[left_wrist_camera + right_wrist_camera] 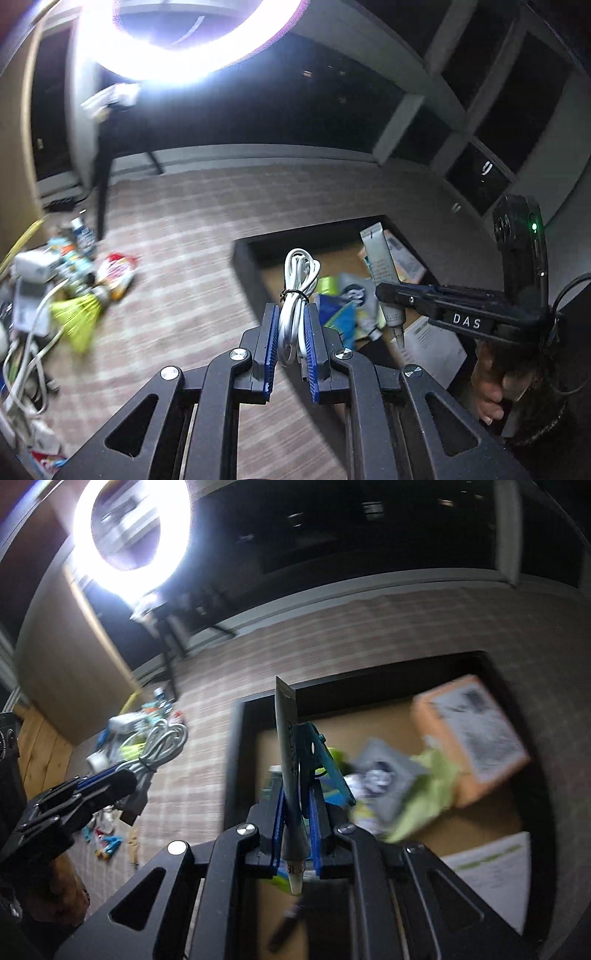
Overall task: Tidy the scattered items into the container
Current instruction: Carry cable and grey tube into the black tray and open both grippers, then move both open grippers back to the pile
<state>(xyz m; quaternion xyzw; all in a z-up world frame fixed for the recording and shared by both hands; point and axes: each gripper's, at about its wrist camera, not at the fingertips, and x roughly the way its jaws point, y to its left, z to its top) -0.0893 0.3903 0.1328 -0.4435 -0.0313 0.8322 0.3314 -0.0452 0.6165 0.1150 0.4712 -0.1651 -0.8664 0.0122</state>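
My left gripper (pixel 291 314) is shut on a coiled white cable (pixel 299 280) and holds it above the near left edge of the black container (pixel 243 258). My right gripper (pixel 297 797) is shut on a grey tube (pixel 290 760) and holds it upright over the container (pixel 232 746). The tube also shows in the left wrist view (pixel 380 273), held by the right gripper (pixel 388 293). The left gripper with the cable (pixel 159 746) shows at the left of the right wrist view. The container holds an orange box (pixel 469 734), green and blue packets and papers.
A pile of scattered items (pixel 55 280) lies on the wood-pattern floor at the left: cables, a yellow-green brush, a red-and-white packet, small boxes. A bright ring light (pixel 177 40) on a stand rises behind the pile. Dark windows line the far wall.
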